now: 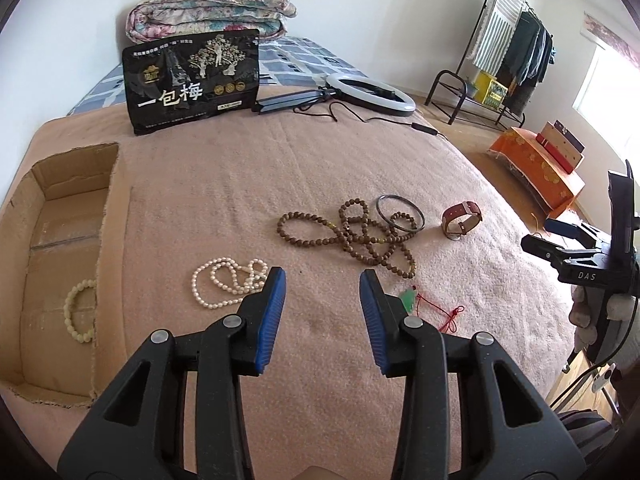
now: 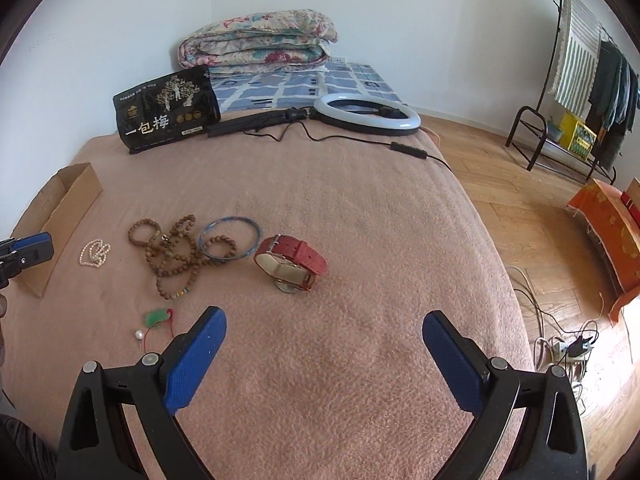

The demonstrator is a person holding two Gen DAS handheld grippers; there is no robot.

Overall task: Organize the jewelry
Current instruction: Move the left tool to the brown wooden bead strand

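From the left wrist view, the left gripper [image 1: 322,280] hangs over the pink blanket [image 1: 248,168] with its jaws apart and empty. A pearl necklace [image 1: 224,280] lies just beside its left pad, and a pale bead bracelet [image 1: 80,308] sits inside the cardboard box [image 1: 68,184] (at the far left).

From the right wrist view, the right gripper [image 2: 324,324] has its jaws spread wide, nothing between them. Ahead lie the red watch [image 2: 292,260], a bangle [image 2: 230,236] and brown prayer beads [image 2: 172,252], well apart from the box.
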